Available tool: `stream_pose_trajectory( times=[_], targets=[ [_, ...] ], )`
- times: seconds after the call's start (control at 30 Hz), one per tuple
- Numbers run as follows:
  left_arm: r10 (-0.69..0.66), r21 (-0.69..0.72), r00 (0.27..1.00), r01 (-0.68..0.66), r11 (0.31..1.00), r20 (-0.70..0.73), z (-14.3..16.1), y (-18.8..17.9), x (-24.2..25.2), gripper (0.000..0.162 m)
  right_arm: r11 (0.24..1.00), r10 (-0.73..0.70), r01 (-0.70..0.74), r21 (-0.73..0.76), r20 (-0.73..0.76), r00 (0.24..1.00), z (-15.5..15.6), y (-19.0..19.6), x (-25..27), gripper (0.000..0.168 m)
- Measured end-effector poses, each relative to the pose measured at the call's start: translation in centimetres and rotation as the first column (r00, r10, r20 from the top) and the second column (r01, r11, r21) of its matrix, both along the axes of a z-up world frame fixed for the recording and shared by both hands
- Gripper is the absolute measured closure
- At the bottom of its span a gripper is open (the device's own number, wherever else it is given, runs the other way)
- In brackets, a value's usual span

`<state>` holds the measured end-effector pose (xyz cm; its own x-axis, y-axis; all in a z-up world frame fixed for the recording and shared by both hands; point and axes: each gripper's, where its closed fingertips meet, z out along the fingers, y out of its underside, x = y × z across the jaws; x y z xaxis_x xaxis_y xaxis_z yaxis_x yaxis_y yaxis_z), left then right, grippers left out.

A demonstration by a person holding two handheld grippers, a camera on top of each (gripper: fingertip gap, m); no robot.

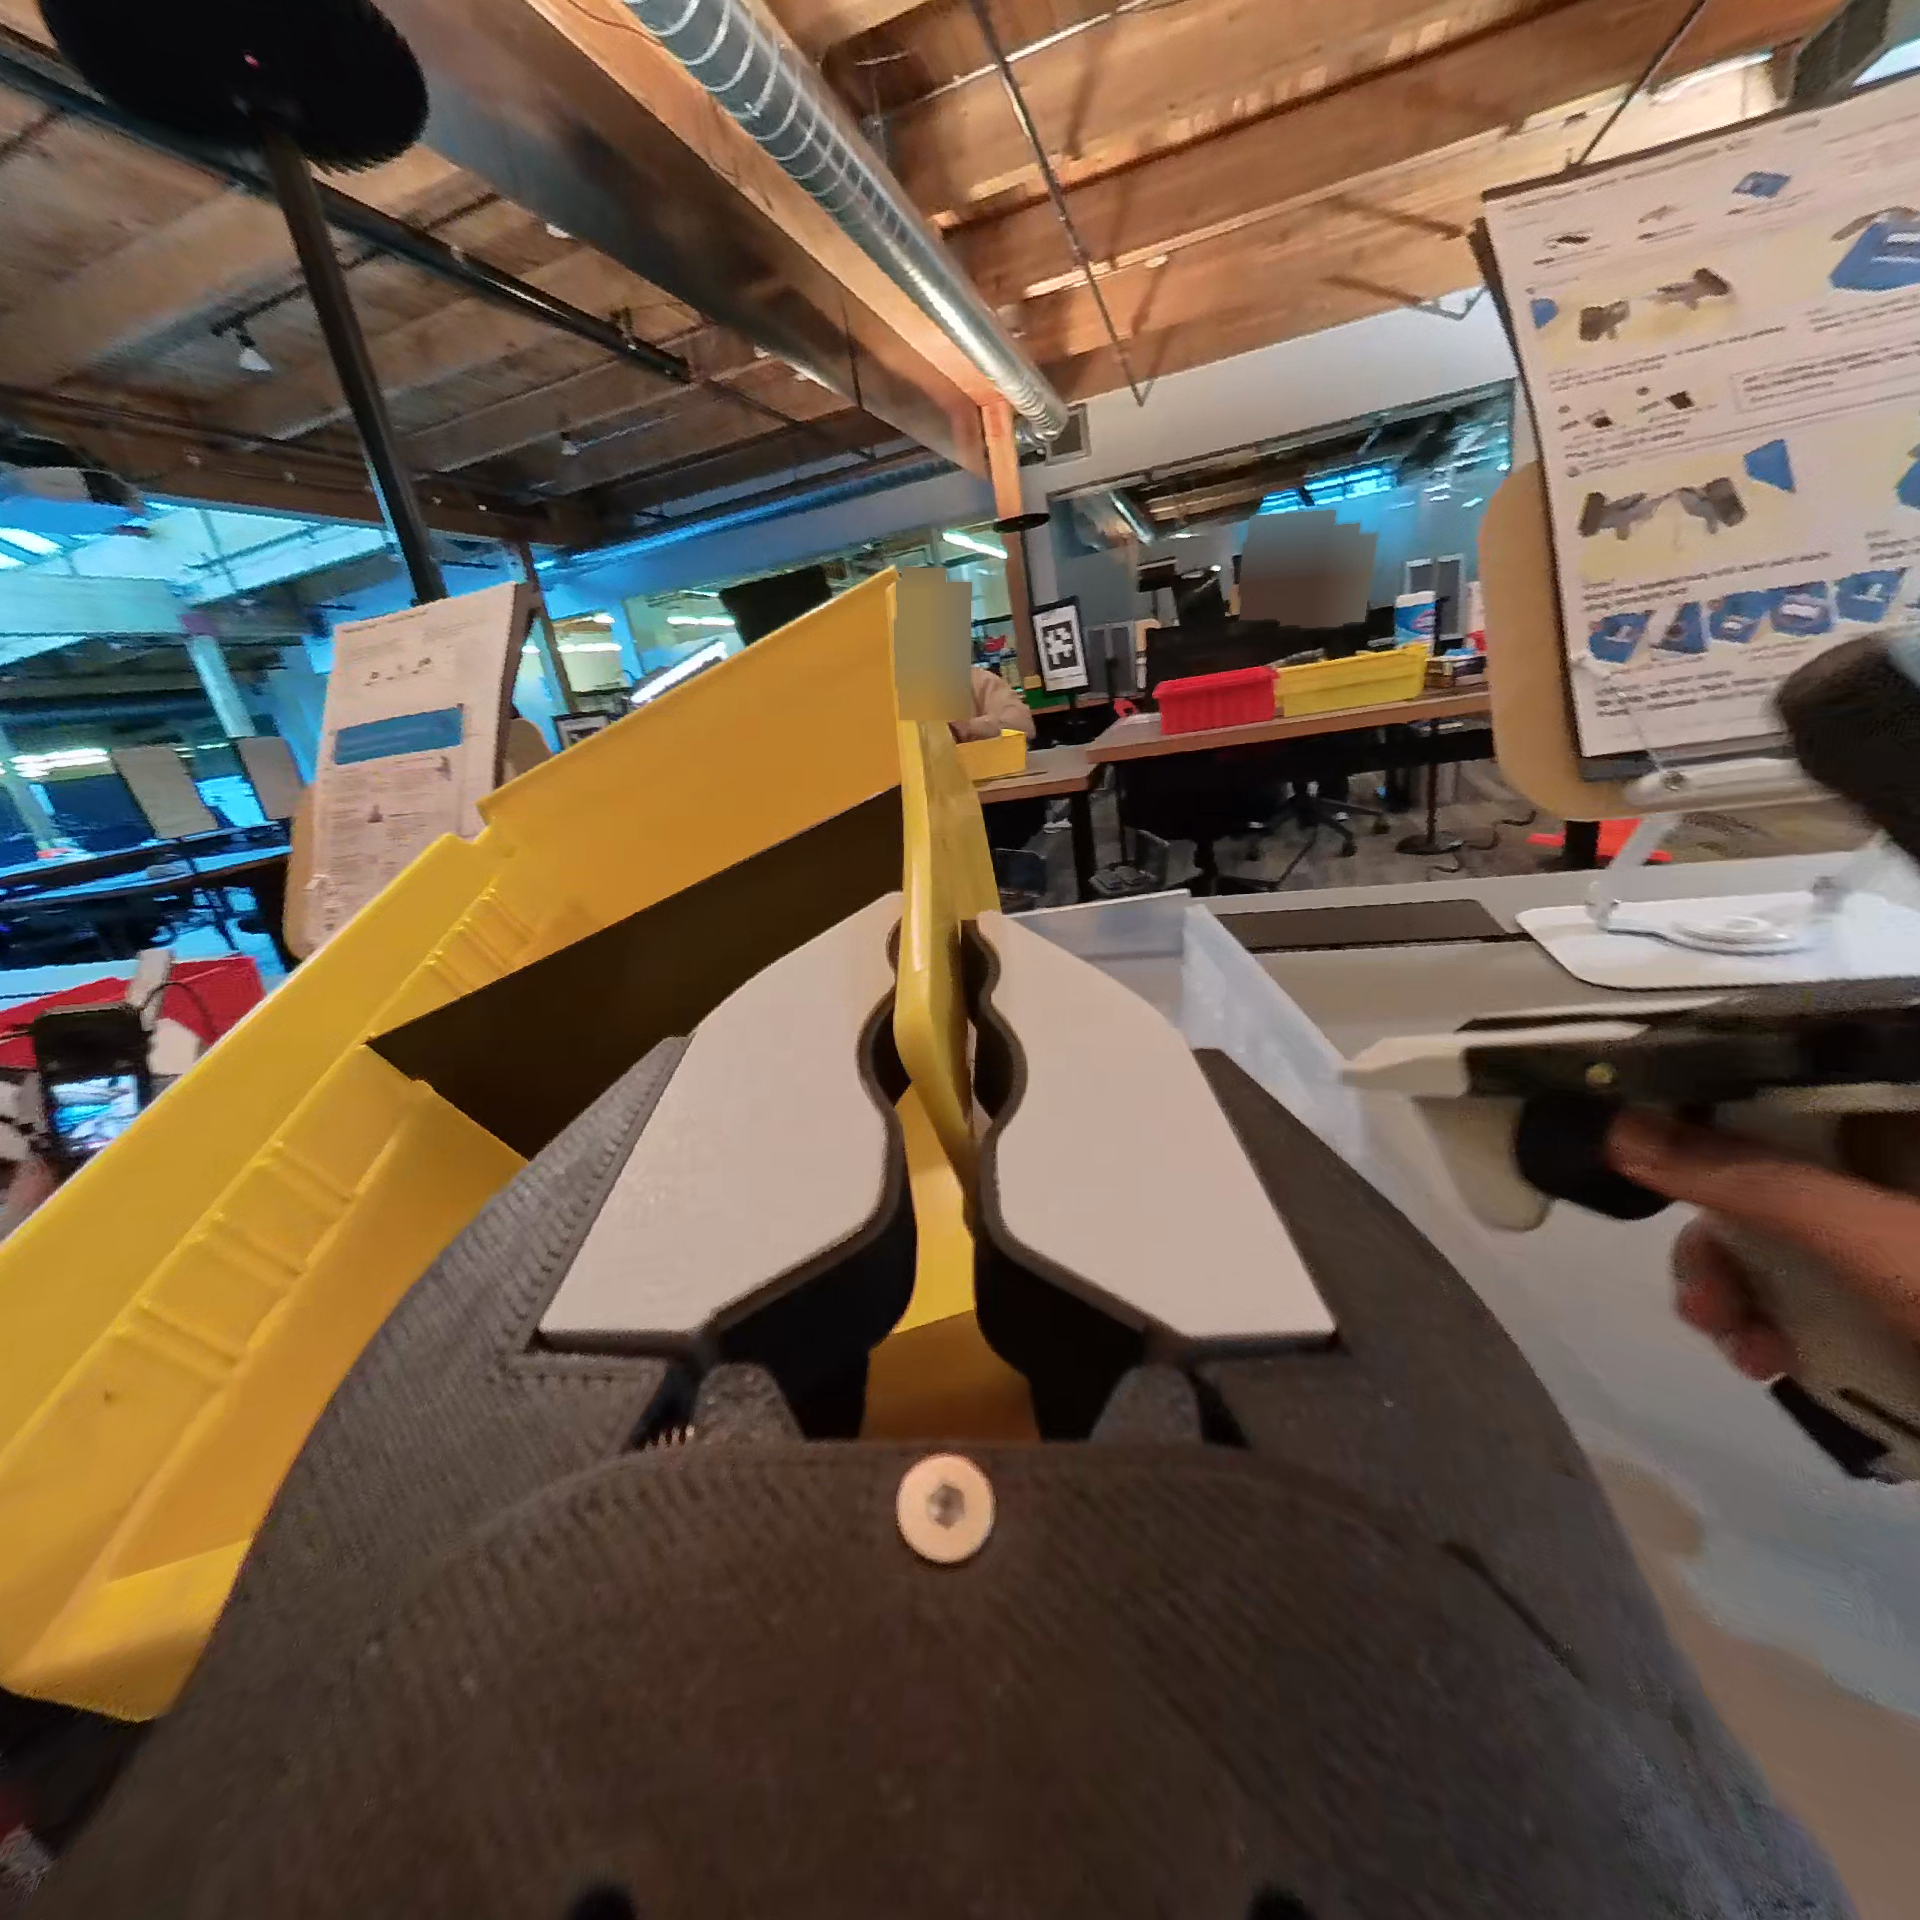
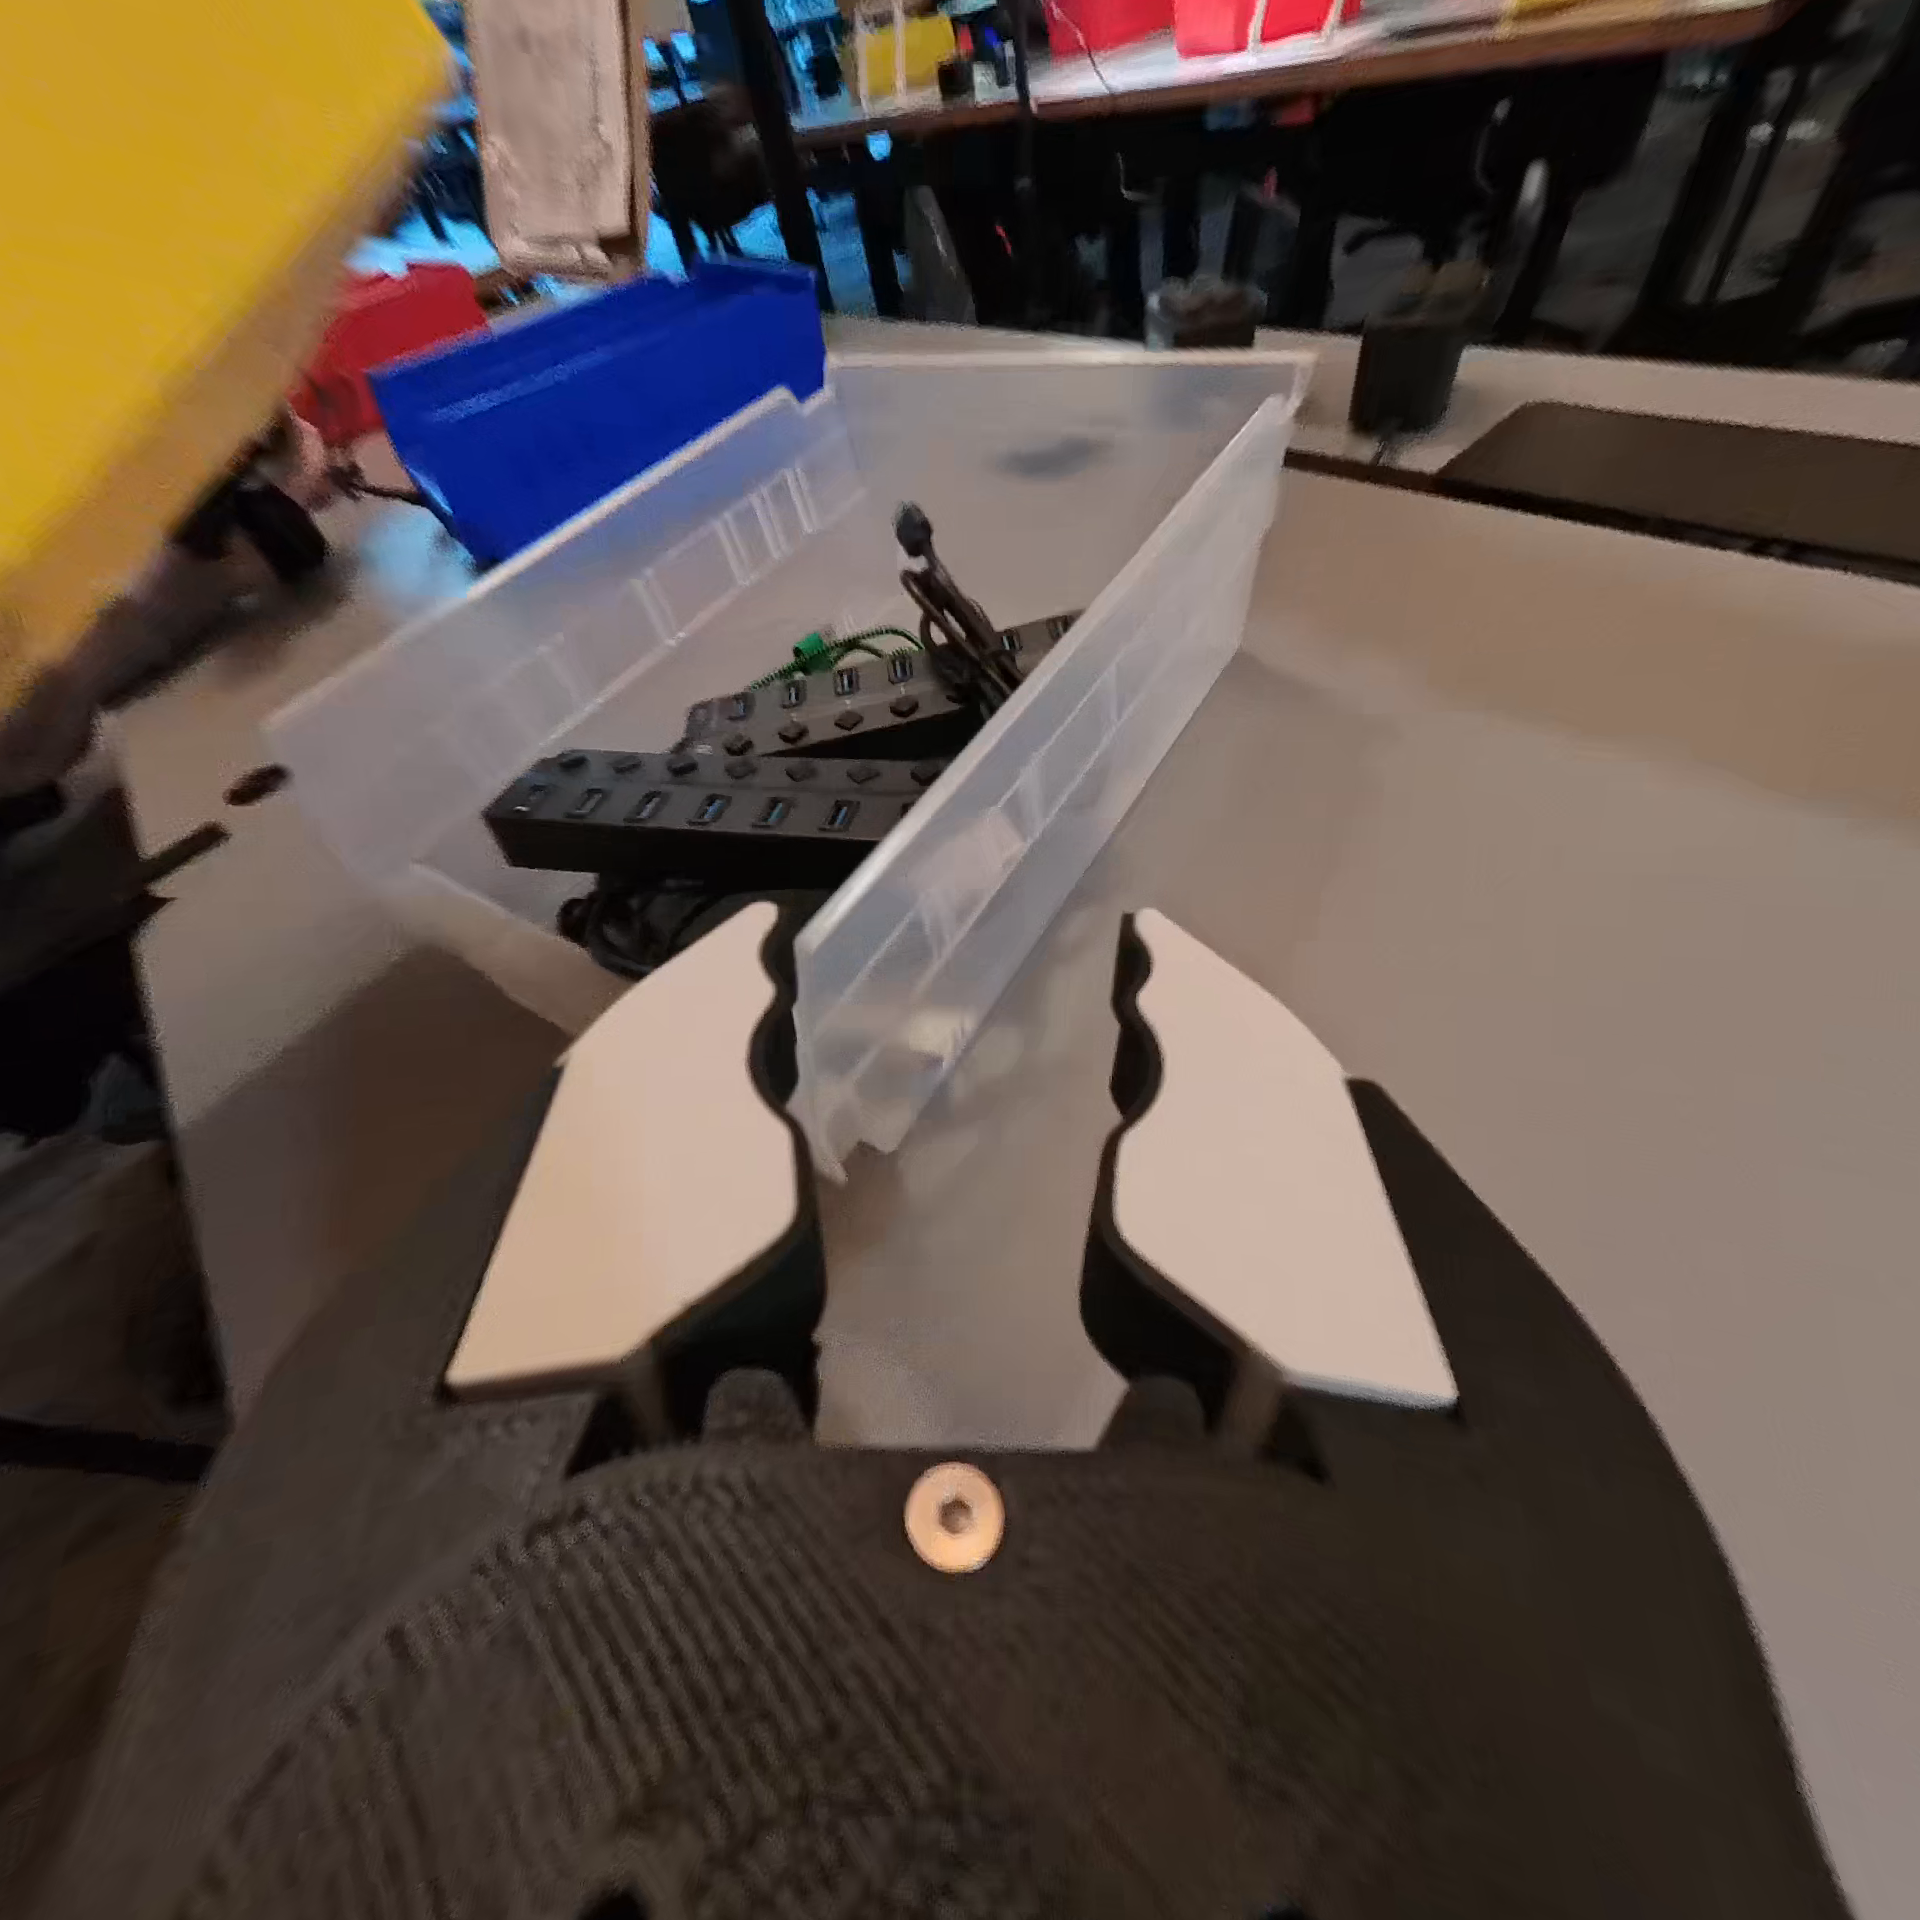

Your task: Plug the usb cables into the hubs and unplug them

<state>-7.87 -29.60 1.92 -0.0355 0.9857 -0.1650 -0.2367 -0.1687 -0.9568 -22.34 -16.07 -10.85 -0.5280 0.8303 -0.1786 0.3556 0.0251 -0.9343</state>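
Note:
My left gripper is shut on the side wall of a yellow bin, which is lifted and tilted; it also shows at the top left of the right wrist view. My right gripper is open, its fingers on either side of the near wall of a clear plastic bin. Inside that bin lie two black USB hubs, a black cable and a green cable. The right gripper also shows in the left wrist view, beside the clear bin.
A blue bin and a red bin stand beyond the clear bin. The grey table stretches to the right. A sheet on a white stand stands at the table's far right. Other tables with bins are behind. Some 25 cm of space lies between my two pairs of fingers.

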Motion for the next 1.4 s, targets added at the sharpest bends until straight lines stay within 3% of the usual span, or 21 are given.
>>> stream_pose_trajectory(
  times=[0.1, 0.2, 0.4, 0.53, 0.63, 0.7, 0.87, 1.03, 1.13, 1.2, 1.3, 1.4],
  targets=[
    [-0.057, -0.016, 0.998, 0.057, 0.998, 0.005, 0.0, 2.0, 0.1, 0.157, 0.993, 0.076, -0.08, -0.085, -0.044, 0.996, 2.6, 4.4, 2.9, 0.11],
    [-0.136, -0.022, 0.989, 0.135, 0.991, -0.056, 1.3, 5.3, 1.3, 0.158, 0.993, 0.078, -0.085, -0.085, -0.077, 0.994, 3.6, 12.3, 5.8, 0.107],
    [-0.395, -0.132, 0.914, 0.383, 0.914, -0.087, 2.9, 17.1, 4.5, 0.157, 0.968, -0.231, 0.23, -0.101, -0.005, 0.973, 0.9, 32.0, 10.7, 0.113],
    [-0.596, -0.097, 0.802, 0.591, 0.801, -0.034, 0.8, 26.3, 6.1, 0.156, 0.89, -0.42, 0.407, -0.206, -0.026, 0.907, 1.4, 40.6, 15.0, 0.107],
    [-0.703, -0.099, 0.709, 0.704, 0.703, 0.052, -2.5, 33.1, 6.4, 0.156, 0.838, -0.546, 0.54, -0.084, -0.094, 0.833, 1.1, 45.6, 16.9, 0.104],
    [-0.752, -0.088, 0.65, 0.76, 0.644, 0.112, -4.9, 36.9, 6.4, 0.156, 0.82, -0.571, 0.569, -0.052, -0.11, 0.813, 1.2, 47.3, 17.5, 0.105],
    [-0.811, -0.036, 0.539, 0.837, 0.546, 0.227, -9.5, 43.3, 6.3, 0.156, 0.833, -0.539, 0.52, -0.186, -0.067, 0.839, 1.4, 46.9, 18.4, 0.106],
    [-0.788, -0.085, 0.557, 0.827, 0.556, 0.26, -11.4, 47.8, 5.9, 0.155, 0.858, -0.506, 0.495, -0.134, -0.065, 0.86, 0.5, 45.9, 19.7, 0.108],
    [-0.797, -0.013, 0.535, 0.832, 0.554, 0.281, -11.9, 50.7, 5.5, 0.154, 0.856, -0.51, 0.497, -0.146, -0.074, 0.857, 0.7, 46.0, 20.8, 0.109],
    [-0.844, 0.11, 0.442, 0.864, 0.492, 0.304, -12.4, 53.3, 5.9, 0.149, 0.844, -0.528, 0.514, -0.152, -0.077, 0.846, 0.8, 46.6, 21.5, 0.109],
    [-0.898, 0.313, 0.228, 0.881, 0.356, 0.377, -13.5, 56.8, 7.4, 0.131, 0.813, -0.573, 0.555, -0.174, -0.076, 0.816, 1.0, 48.0, 22.6, 0.109],
    [-0.951, 0.473, 0.097, 0.85, 0.233, 0.294, -12.1, 57.2, 9.0, 0.125, 0.78, -0.616, 0.591, -0.206, -0.088, 0.783, 1.5, 49.4, 23.8, 0.108]
  ],
)
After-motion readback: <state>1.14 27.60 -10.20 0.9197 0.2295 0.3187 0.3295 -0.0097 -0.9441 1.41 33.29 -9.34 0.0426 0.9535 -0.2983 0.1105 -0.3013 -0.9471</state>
